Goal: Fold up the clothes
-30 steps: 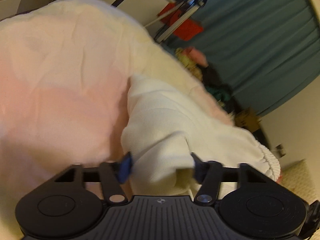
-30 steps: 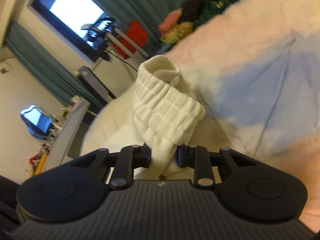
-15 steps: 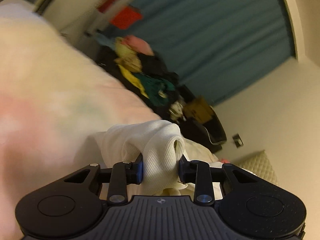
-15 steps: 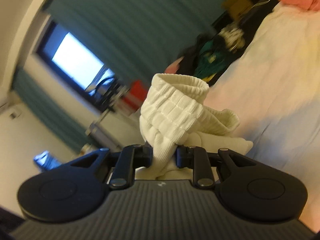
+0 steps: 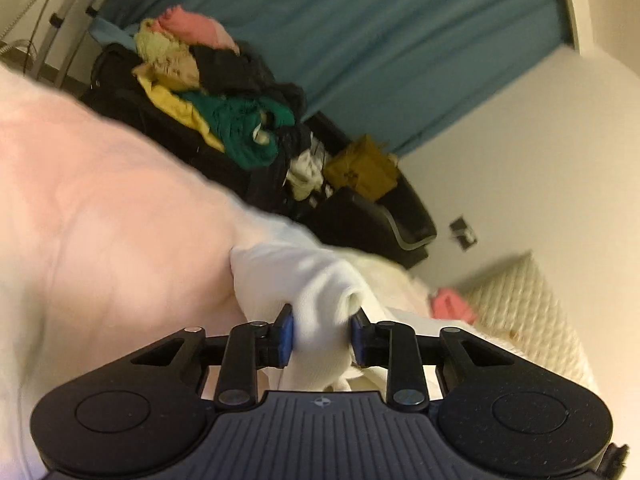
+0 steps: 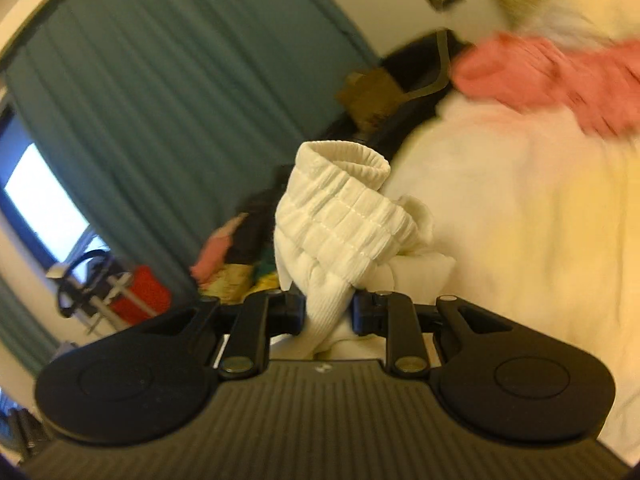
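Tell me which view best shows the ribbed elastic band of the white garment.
The right wrist view: the ribbed elastic band stands up sharp just above the right gripper, which is shut on the white garment. The left wrist view shows only smooth, blurred fabric in the closing left gripper, no band.

Bedroom, warm dim light. Teal curtain point(image 5: 400, 40) covers the back wall; bright window point(image 6: 44, 208) at its edge in the right view. Cream wall point(image 5: 540, 152) with a small outlet point(image 5: 464, 232). Bed point(image 5: 100, 208) with pale pinkish cover, quilted pillow point(image 5: 528, 312) at one end. Dark bin point(image 5: 376, 216) beside the bed, heaped with mixed clothes point(image 5: 224, 108). Red item on a metal stand point(image 6: 136, 292) near the window.
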`<state>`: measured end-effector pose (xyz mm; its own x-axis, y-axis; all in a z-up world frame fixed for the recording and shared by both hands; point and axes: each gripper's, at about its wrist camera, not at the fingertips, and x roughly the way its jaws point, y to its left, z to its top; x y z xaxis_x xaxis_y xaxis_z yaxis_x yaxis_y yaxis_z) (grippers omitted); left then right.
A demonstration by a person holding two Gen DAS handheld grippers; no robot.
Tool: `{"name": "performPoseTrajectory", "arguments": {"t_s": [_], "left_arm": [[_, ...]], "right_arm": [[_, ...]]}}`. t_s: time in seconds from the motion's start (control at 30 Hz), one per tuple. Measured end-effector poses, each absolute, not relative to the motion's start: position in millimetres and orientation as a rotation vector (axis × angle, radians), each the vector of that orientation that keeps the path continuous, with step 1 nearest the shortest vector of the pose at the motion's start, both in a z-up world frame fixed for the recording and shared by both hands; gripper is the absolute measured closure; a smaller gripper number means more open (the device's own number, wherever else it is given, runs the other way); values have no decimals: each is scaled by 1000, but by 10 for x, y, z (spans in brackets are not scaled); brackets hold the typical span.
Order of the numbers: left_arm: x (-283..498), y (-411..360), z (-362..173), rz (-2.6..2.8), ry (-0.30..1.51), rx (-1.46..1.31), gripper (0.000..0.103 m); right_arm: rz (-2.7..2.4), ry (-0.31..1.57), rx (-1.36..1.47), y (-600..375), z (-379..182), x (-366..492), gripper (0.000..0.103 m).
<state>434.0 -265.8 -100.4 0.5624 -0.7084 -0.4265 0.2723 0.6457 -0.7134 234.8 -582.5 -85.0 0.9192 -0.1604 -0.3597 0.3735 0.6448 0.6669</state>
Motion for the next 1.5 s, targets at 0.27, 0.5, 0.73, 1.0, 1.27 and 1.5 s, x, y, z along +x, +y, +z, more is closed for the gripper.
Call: {"name": "performPoseTrajectory", "arguments": {"t_s": [0.27,0.5,0.73,1.0,1.27,1.5], "left_arm": [[4175,-2289,-1857,-578,822,-455,100],[3832,-2196,-1686,-566,802,-311,92],[3216,-2356,-763,-583,661,-103,46],[2218,-2383,192,-593,489,3,7],[1122,-2007,889,-553,339,34,0],[526,-1662,993,-510,283,22,0]], "right_arm": [[-400,352,968,-5746,-2122,1723,75],[-437,479,984,-5713,-1989,1684,69],[-460,565,808,-5385,-1232,1415,68],[-306,455,573,-4794,-143,878,58],[-250,287,409,-4192,534,241,9],[-221,254,335,-3768,536,-105,9]]}}
